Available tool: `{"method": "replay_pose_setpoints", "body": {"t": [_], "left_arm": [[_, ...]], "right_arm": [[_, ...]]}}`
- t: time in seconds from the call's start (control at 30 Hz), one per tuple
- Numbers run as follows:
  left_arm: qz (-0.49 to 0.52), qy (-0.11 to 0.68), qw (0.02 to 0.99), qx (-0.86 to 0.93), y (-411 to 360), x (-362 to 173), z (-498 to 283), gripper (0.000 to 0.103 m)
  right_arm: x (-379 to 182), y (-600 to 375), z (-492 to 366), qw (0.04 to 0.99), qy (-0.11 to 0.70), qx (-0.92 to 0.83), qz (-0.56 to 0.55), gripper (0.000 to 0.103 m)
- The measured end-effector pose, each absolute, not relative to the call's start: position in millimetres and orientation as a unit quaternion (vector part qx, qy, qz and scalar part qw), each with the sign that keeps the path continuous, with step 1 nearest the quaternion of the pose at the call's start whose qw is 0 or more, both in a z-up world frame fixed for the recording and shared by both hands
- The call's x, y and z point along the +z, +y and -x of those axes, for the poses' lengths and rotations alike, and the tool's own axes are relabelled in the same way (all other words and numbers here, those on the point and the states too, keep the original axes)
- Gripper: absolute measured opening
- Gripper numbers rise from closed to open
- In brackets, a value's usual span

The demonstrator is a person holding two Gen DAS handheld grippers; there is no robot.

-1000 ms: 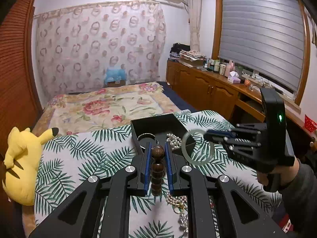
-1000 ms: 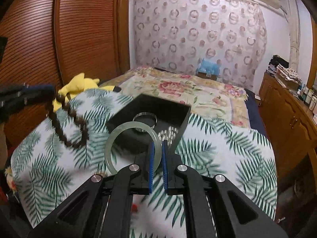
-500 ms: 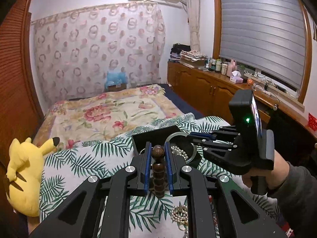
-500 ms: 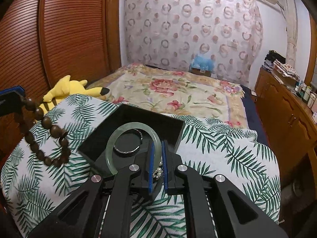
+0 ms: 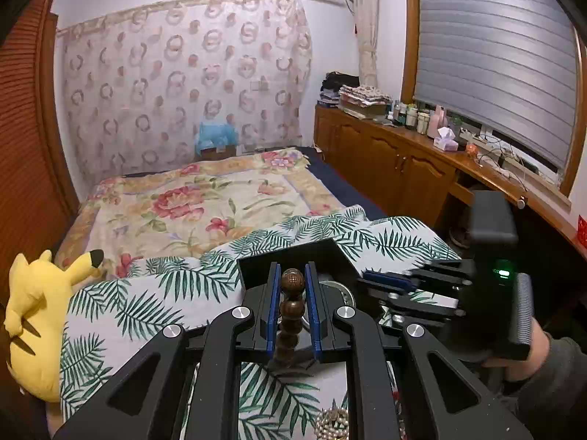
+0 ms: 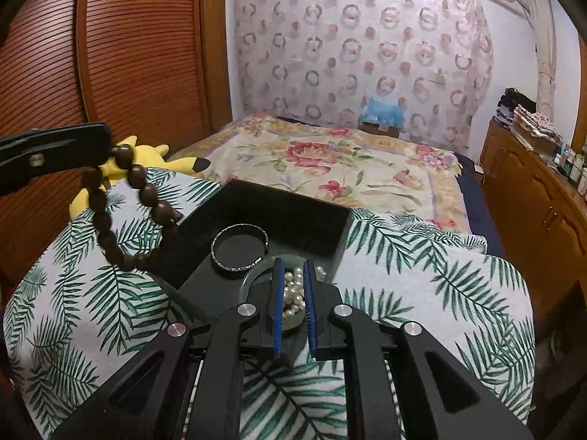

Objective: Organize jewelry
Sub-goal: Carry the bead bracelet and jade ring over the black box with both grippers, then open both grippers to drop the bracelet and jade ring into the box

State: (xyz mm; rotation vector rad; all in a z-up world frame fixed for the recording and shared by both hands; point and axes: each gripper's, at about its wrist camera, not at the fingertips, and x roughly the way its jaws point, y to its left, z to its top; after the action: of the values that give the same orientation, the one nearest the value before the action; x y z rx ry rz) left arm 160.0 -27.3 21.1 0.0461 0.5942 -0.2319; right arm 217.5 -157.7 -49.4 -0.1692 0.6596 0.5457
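The left tool [image 5: 292, 306] pinches the wooden bead bracelet [image 6: 124, 209] dangling over the black tray's [image 6: 323, 231] edge, so letting go here could drop it outside, while the right tool [image 6: 293, 293] (jaws parted, holding nothing) hangs over the jade bangle [image 6: 256, 275] lying in the tray.

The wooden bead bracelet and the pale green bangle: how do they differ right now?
The wooden bead bracelet is a string of dark brown beads; the green bangle is one smooth pale ring. The bracelet hangs in the air from the left gripper, beside the black tray; the bangle lies flat inside the tray, over the pearls, with the right gripper open around it. Both are closed loops.
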Motion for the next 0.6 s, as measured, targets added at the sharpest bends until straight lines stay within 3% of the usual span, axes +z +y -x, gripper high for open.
{"method": "replay_pose_setpoints", "body": {"t": [0.6], "left_arm": [[-0.045,0.321,0.942,-0.087,-48.7,3.3,-211.0,0.012]], "right_arm": [[-43.1,-199.7,-179.7,0.911,0.304,0.27,0.073,0.014]]}}
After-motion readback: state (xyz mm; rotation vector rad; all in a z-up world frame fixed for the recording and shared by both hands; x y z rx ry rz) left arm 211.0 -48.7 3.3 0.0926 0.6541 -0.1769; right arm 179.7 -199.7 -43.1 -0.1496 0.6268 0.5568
